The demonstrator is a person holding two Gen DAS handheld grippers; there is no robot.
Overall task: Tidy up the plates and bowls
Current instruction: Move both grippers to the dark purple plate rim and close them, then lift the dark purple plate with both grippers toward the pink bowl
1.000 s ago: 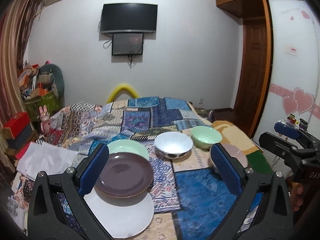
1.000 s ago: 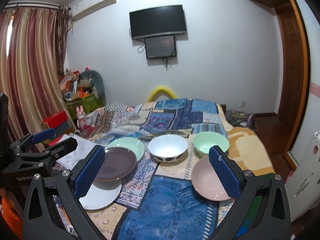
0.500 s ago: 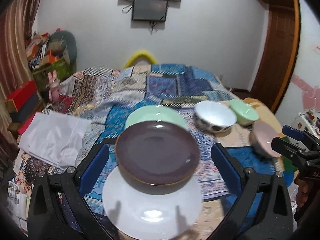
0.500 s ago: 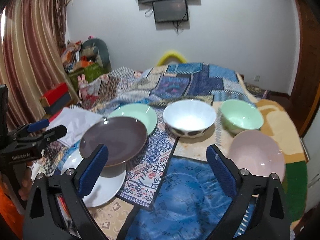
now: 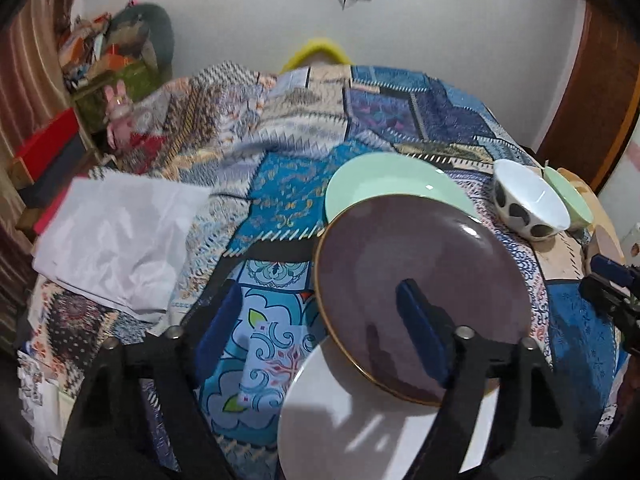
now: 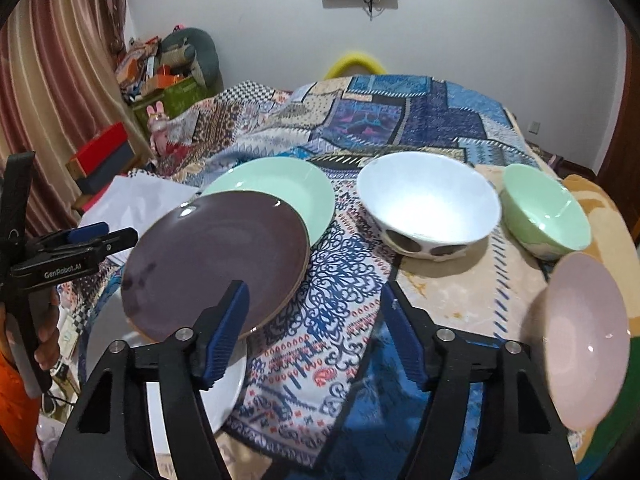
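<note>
A dark purple plate (image 5: pixel 420 280) (image 6: pixel 216 264) lies overlapping a white plate (image 5: pixel 360 416) (image 6: pixel 212 396) and a mint green plate (image 5: pixel 384 184) (image 6: pixel 280 188) on the patchwork bedspread. My left gripper (image 5: pixel 320 332) is open, its right finger over the purple plate's near part and its left finger left of the plate. My right gripper (image 6: pixel 316 336) is open and empty over the cloth just right of the purple plate. A white spotted bowl (image 6: pixel 428 204), a green bowl (image 6: pixel 548 212) and a pink plate (image 6: pixel 584 336) lie to the right.
White paper (image 5: pixel 116 236) lies on the bed's left side. Boxes and clutter (image 6: pixel 104 156) stand by the curtain at left. The bed's right edge runs beside the pink plate, with a wooden door (image 5: pixel 592 80) beyond.
Both grippers have moved down and closer to the plates. The left gripper shifted left, so the purple plate now sits under its right finger. Both jaws have narrowed but stay open.
</note>
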